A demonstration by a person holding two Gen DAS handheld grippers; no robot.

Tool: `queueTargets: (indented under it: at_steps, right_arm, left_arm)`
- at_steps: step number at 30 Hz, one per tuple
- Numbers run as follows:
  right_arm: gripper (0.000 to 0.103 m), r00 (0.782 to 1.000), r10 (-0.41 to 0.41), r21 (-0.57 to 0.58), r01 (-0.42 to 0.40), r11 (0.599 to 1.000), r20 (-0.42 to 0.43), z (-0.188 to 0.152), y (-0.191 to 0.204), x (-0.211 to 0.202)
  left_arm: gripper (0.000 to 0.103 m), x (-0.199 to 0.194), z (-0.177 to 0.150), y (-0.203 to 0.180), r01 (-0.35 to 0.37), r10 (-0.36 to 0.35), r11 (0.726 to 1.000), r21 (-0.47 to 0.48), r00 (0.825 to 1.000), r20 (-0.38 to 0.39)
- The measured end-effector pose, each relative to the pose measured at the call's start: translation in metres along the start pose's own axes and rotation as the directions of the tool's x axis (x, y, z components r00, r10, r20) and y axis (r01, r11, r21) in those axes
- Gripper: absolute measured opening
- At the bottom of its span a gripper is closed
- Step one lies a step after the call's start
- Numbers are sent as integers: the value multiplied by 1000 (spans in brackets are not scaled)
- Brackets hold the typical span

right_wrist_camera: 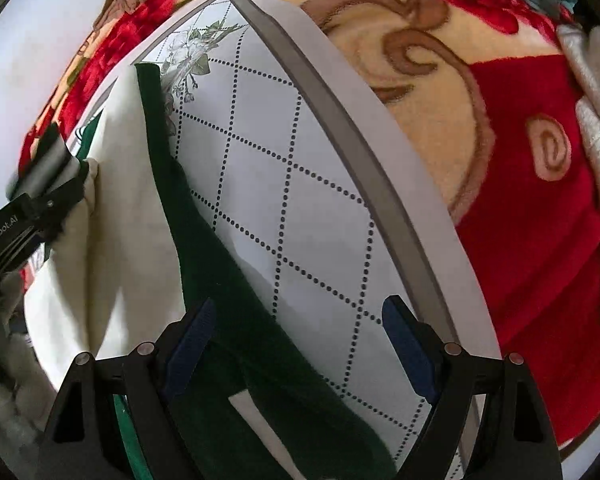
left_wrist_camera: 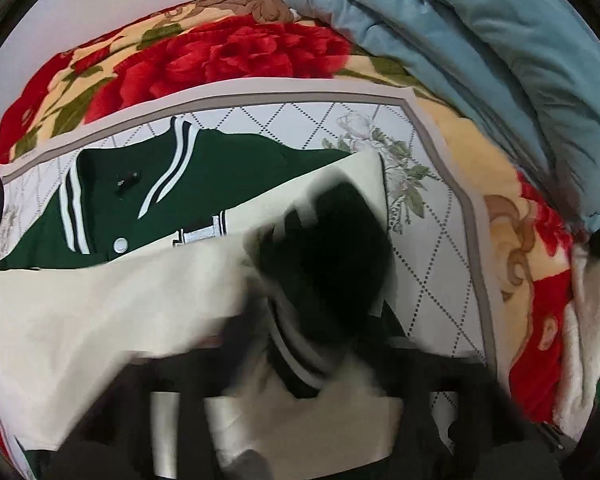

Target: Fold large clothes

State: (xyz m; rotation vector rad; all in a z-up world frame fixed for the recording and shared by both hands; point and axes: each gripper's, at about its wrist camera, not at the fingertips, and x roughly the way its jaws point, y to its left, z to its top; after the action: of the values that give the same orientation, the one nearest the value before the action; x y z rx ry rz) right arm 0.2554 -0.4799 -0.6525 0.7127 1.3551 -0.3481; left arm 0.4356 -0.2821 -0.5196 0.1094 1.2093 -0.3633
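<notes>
Green-and-cream jacket lies spread on the quilted white mat over a red floral blanket on the bed. Left gripper has its jaws pinched on the cream sleeve, lifting it across the body. Right gripper hovers above the green hem, jaws wide.

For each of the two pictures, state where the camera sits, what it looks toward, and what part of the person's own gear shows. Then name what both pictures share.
Left wrist: on the left gripper, blurred, looking across the green and cream jacket toward the blue quilt; cream sleeve cloth lies over its fingers.
Right wrist: on the right gripper, open, looking along the jacket's green edge over the white mat; the left gripper shows too.
Shared: jacket, mat, red floral blanket.
</notes>
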Motion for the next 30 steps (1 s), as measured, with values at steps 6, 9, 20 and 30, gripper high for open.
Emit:
queueTargets:
  at_steps: [6, 9, 20, 30]
  right_arm:
    - [87, 998, 66, -88, -65, 994, -1, 0, 6, -23]
    - [87, 994, 104, -128, -106, 986, -24, -4, 22, -36]
    - [87, 961, 258, -108, -268, 957, -99, 47, 129, 11]
    - [7, 992, 108, -127, -99, 987, 68, 38, 145, -8]
  left_arm:
    - [92, -44, -12, 27, -8, 11, 998, -62, 998, 58]
    - [92, -78, -33, 66, -51, 63, 987, -155, 995, 72]
    - [92, -103, -157, 234, -526, 506, 724, -446, 845, -174]
    - [92, -104, -144, 291, -532, 546, 662, -528, 825, -146]
